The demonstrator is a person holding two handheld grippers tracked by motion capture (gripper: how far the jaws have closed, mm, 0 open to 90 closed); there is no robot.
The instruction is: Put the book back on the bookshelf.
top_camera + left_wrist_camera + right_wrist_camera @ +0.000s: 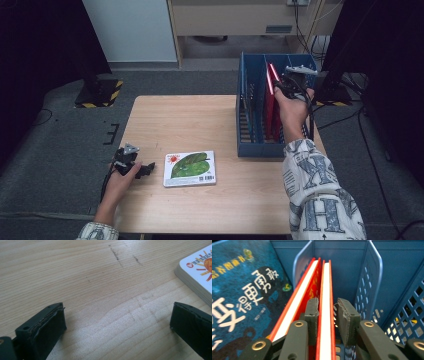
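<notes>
Two pads (312, 315) of the right gripper (325, 315) straddle a red book (325, 290), one touching, one just off, steadying it upright in the blue rack (250, 147), spine up, long axis running away. Left gripper (117, 322) rests agape on the table (100, 277) beside a flat leaf book (190, 169).

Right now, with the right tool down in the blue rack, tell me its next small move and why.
Probably open it a little more and lift straight up. The right tool straddles the top edge of a thin red-covered book standing in the blue plastic file rack; one jaw touches the cover, the other stands slightly off, so the book seems set in place.
</notes>
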